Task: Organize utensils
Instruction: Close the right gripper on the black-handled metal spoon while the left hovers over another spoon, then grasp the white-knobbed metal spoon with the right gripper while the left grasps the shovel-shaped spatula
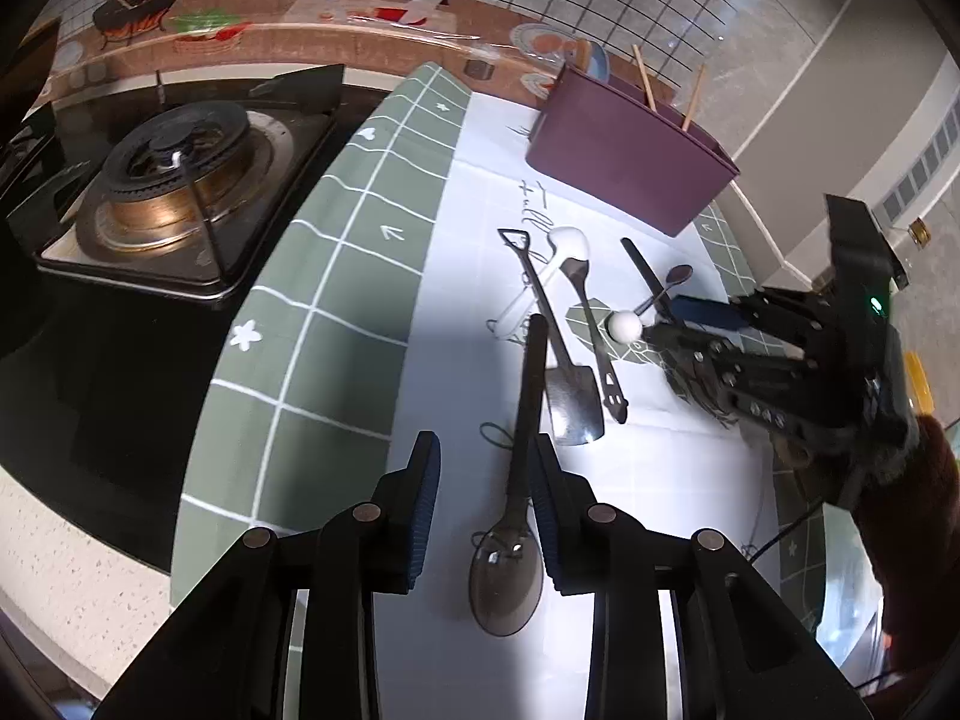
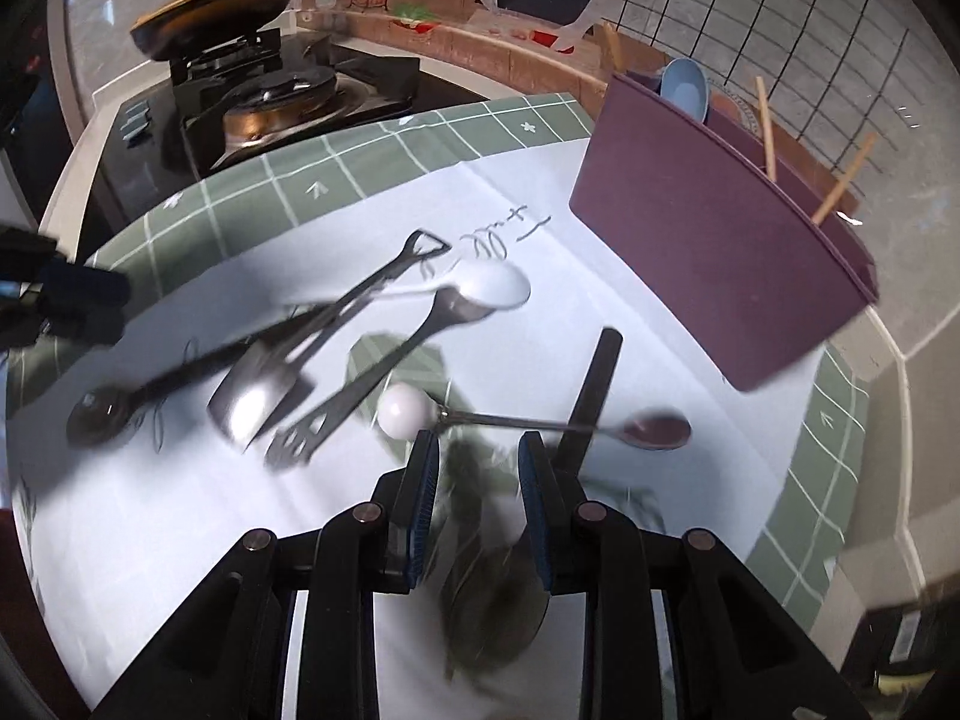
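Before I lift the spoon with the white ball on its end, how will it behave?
The ball spoon looks stiff: a thin metal stem. Its round ball may let it roll or pivot if nudged. The ball end probably weighs more, so gripped mid-stem it may tilt.

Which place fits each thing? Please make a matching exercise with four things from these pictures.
Things:
1. chopsticks
2. dark spoon
3. burner
4. white spoon

Places:
A. left of the green mat
B. between the left gripper's fingers
C. in the purple holder
D. under the shovel-shaped spoon's handle

Pairs: 1-C, 2-B, 3-A, 4-D
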Tool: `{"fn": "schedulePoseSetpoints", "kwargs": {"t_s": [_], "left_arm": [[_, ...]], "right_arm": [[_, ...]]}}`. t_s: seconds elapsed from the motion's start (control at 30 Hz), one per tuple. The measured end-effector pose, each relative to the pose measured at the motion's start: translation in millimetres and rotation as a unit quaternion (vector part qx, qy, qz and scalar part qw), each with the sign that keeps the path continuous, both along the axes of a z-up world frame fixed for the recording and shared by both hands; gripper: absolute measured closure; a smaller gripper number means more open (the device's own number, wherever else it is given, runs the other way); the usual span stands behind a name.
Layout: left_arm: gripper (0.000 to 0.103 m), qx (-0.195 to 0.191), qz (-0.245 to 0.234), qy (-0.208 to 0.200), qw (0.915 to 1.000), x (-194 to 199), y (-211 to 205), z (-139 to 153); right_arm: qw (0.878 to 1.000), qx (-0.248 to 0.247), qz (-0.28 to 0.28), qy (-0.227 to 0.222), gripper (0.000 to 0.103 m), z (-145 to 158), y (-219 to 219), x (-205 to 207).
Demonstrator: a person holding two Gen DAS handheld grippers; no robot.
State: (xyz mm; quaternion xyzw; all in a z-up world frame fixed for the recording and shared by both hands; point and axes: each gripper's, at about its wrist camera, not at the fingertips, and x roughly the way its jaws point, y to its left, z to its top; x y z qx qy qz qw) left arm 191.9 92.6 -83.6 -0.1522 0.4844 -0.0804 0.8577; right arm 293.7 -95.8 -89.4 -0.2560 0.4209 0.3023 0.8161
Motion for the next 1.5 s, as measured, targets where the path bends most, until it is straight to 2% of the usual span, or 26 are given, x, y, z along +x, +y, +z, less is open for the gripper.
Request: {"fn": "schedulePoseSetpoints", "kwargs": {"t_s": [0.1,0.17,0.23,0.33,0.37,0.4,0.53,0.77,0.9,0.93,1.0,1.07,1.3,1.5], "left_arm": [[0.069,0.000,0.008,0.003,1.0000,-1.2,5.1,-0.9],[0.069,-0.001,0.012,0.004,0.9999,-2.2,8.7,-1.3],[0.069,-0.002,0.013,0.003,0.9999,-2.8,11.4,-1.4],[0.068,-0.003,0.016,0.006,0.9998,0.0,13.3,-3.0],[0.068,-0.004,0.016,0.008,0.9998,1.5,13.0,-3.6],[0.068,-0.004,0.015,0.009,0.9998,2.9,12.4,-4.1],[0.067,-0.003,0.000,0.012,0.9999,9.7,2.8,-5.1],[0.065,-0.006,-0.023,0.011,0.9997,20.0,-12.9,-4.8],[0.061,-0.003,-0.027,0.011,0.9996,24.0,-18.5,-5.3],[0.060,-0.003,-0.028,0.008,0.9996,24.7,-19.5,-5.0],[0.056,0.000,-0.028,0.008,0.9996,25.1,-20.2,-4.4],[0.055,0.001,-0.027,0.008,0.9996,24.1,-19.2,-3.2],[0.053,-0.003,-0.002,0.003,1.0000,11.1,1.4,2.3],[0.051,-0.007,0.038,0.013,0.9992,5.5,21.7,-3.0]], "right_arm": [[1.000,-0.007,0.008,0.003,0.078,-3.7,6.3,12.3],[1.000,0.017,0.006,0.015,0.078,-0.4,0.6,25.1],[0.997,0.058,-0.026,0.037,0.078,3.5,-14.3,43.5],[0.985,0.120,-0.102,0.076,0.078,4.2,-47.5,73.8],[0.979,0.134,-0.127,0.084,0.084,2.3,-58.9,81.0],[0.976,0.140,-0.143,0.091,0.094,-0.3,-68.0,85.5],[0.975,0.129,-0.155,0.096,0.095,-7.3,-82.3,78.1],[0.978,0.123,-0.094,0.138,0.095,-13.5,-84.3,18.3],[0.989,0.102,-0.045,0.098,0.094,1.7,-62.9,-9.9],[0.991,0.097,-0.035,0.085,0.093,7.3,-57.8,-11.1],[0.995,0.082,-0.013,0.055,0.078,15.2,-42.0,-8.7],[0.997,0.063,0.008,0.032,0.070,18.4,-25.5,-3.4],[0.995,-0.002,0.096,0.023,0.072,4.6,15.1,14.6],[0.991,-0.021,0.123,0.036,0.073,-12.6,26.0,29.4]]}}
